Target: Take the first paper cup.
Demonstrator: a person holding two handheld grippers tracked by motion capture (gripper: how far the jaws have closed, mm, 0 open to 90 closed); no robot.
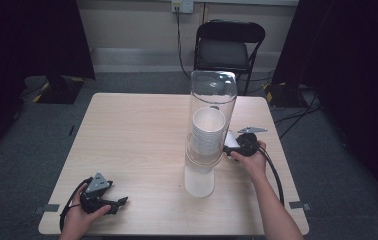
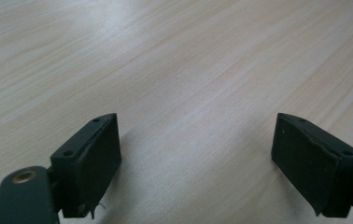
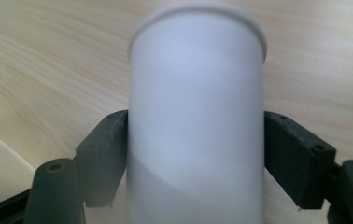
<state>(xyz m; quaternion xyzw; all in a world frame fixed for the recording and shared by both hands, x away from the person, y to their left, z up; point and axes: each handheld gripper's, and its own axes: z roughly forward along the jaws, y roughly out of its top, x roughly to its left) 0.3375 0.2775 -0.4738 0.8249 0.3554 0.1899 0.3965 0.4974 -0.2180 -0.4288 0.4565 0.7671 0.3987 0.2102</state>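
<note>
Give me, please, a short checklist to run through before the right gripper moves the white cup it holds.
1. Right gripper shut on the white cup, a jaw on each side: ok.
2. Cup undeformed at the rim: ok.
3. Cup free of the clear dispenser tube: cannot tell.
4. Left gripper open and holding nothing, resting on the table: ok.
5. Dispenser upright with a stack of cups inside: ok.
</note>
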